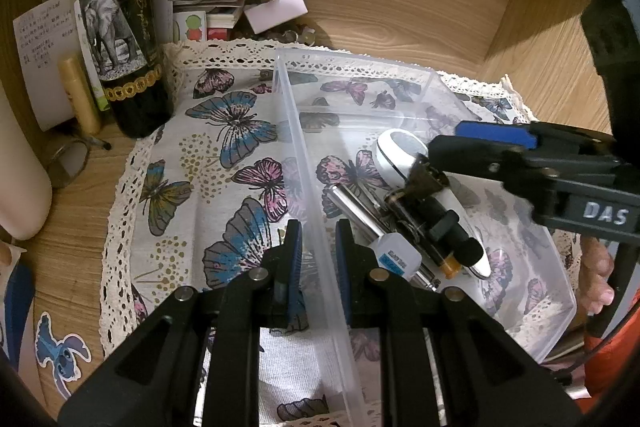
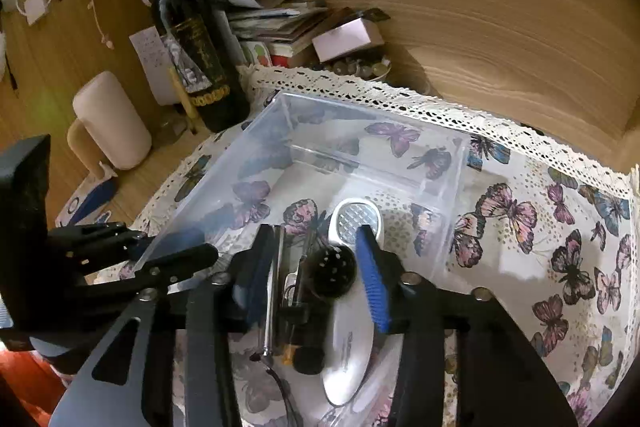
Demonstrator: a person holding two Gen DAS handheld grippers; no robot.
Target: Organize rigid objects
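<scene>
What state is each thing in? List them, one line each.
Left gripper: shut on the wall of the clear bin.
Right gripper: open, above the black cylinder.
Clear bin: upright, no lid on it.
Black cylinder: lying in the bin.
White oval gadget: lying flat in the bin.
Wine bottle: upright, beside the butterfly cloth.

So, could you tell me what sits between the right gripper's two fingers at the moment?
In the right wrist view, the right gripper straddles a black cylindrical piece with a perforated end, lying in the clear plastic bin; its blue pads stand clear of it.
</scene>
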